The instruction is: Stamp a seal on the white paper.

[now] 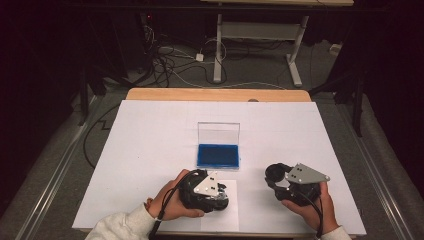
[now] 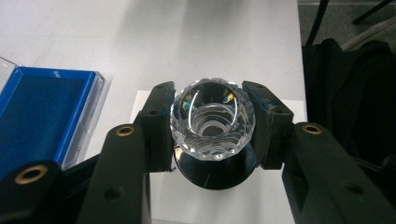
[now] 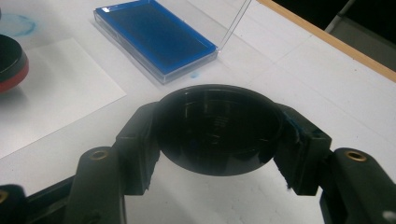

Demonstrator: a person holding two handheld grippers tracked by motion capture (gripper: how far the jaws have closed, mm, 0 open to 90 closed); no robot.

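Note:
A faceted clear crystal knob [image 2: 212,119] on a round black base [image 2: 215,175] sits between the jaws of my left gripper [image 2: 212,126], which is shut on it. In the high view the left gripper [image 1: 216,196] hovers low over a white paper sheet [image 1: 227,215] near the table's front edge. My right gripper [image 3: 217,140] is shut on a round black cap [image 3: 217,133]; in the high view the right gripper [image 1: 276,176] is to the right, with the cap [image 1: 275,175] at its tip. A blue ink pad [image 1: 218,155] lies in an open clear case between and beyond both grippers.
The case's clear lid [image 1: 218,132] stands upright behind the pad. A white board [image 1: 150,140] covers the wooden table [image 1: 215,94]. At the right gripper view's left edge is a black disc with a red rim [image 3: 9,60] over the paper sheet [image 3: 60,88].

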